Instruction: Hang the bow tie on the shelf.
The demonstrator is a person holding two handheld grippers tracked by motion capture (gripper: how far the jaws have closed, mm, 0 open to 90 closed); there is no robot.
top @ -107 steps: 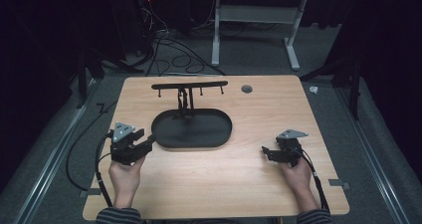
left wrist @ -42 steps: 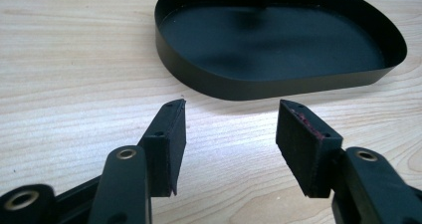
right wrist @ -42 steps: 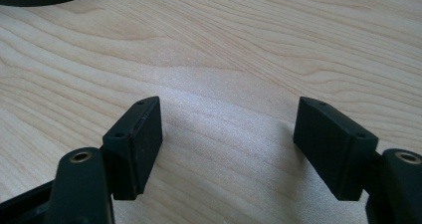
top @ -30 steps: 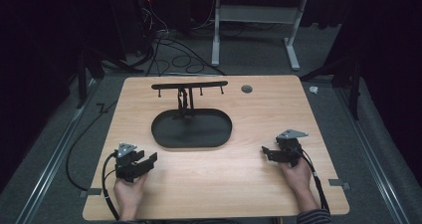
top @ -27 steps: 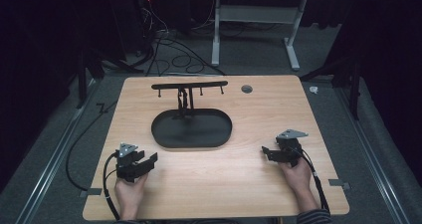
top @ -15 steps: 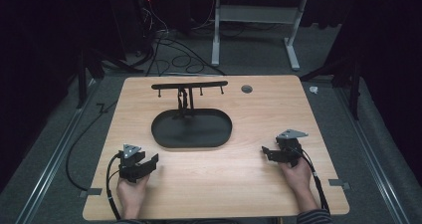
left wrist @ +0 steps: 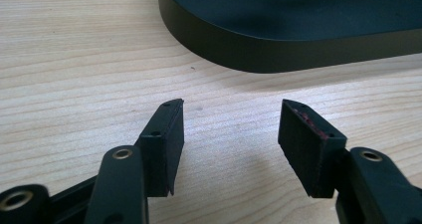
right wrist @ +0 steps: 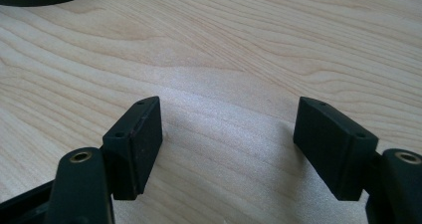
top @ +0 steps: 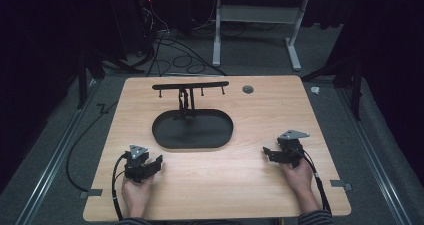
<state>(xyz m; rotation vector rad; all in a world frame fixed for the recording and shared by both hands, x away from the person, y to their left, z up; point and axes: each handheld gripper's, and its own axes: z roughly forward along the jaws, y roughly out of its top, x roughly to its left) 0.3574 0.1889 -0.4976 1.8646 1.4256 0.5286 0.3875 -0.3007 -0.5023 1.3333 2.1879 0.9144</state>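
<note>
Both grippers rest on table [top: 260,185], jaws apart, empty: left gripper [top: 156,161] near tray [top: 192,130], right gripper [top: 266,152] well apart. Likely pre-reach step; next move needs left advancing to tray rim.

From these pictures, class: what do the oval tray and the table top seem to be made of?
Oval tray: probably metal or hard plastic with a matte black coat; smooth, even wall, dull sheen, no grain.
Table top: light wood or wood-look laminate, satin finish; wavy grain lines run across it, and which of the two it is cannot be told.
</note>
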